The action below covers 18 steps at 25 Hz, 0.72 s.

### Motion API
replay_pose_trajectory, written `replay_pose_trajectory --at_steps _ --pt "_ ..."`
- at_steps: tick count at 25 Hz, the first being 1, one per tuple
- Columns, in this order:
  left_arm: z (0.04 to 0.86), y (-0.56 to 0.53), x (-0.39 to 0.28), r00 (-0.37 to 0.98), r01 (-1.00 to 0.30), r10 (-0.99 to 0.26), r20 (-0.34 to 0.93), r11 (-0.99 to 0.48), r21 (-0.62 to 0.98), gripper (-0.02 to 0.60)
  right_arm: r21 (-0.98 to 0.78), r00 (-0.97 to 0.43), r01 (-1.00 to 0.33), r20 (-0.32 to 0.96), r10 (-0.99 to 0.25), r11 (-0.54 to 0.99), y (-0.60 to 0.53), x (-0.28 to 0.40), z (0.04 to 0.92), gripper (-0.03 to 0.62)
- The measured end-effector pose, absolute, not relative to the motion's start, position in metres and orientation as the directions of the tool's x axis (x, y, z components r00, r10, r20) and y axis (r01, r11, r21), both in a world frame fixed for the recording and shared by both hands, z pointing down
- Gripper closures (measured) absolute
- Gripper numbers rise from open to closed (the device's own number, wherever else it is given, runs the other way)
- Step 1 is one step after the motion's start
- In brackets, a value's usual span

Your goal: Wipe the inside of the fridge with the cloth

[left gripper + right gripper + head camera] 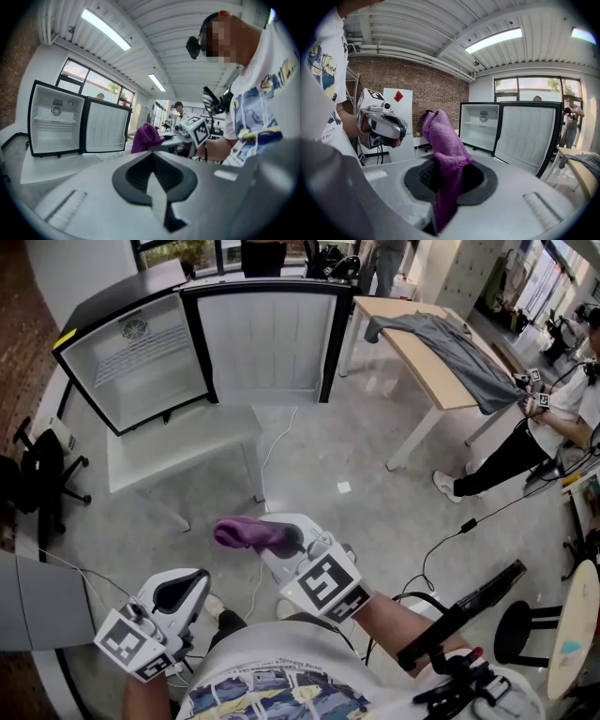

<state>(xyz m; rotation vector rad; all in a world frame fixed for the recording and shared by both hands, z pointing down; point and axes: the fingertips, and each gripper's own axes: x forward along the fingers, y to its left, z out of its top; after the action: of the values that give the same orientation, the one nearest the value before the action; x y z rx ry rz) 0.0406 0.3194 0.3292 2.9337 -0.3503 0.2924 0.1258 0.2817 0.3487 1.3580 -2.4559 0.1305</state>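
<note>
A small black fridge (141,357) stands on a low white table (178,451) with its door (267,338) swung wide; its white inside is bare. It also shows in the left gripper view as the fridge (56,124) and in the right gripper view as the fridge (480,126). My right gripper (281,536) is shut on a purple cloth (246,532), well short of the fridge. The cloth (445,154) sticks up between the jaws. My left gripper (178,592) is held low beside my body, jaws shut with nothing in them.
A wooden table (427,352) with a grey garment (455,348) stands at the right, a person (534,432) beside it. A black office chair (42,479) is at the left. A white cable (272,451) runs over the floor. A stool (520,629) is near right.
</note>
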Motion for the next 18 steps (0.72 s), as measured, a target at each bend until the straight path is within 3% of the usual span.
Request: replay_pose_trajectory --at_steps 18 --pt "0.333 0.3262 0.0381 0.951 -0.25 -0.214 0.222 -0.957 0.146 0.575 0.088 -0.495 -0.833 0.327 -0.805 0.547 0.2892 0.1229 0.3509 0.54"
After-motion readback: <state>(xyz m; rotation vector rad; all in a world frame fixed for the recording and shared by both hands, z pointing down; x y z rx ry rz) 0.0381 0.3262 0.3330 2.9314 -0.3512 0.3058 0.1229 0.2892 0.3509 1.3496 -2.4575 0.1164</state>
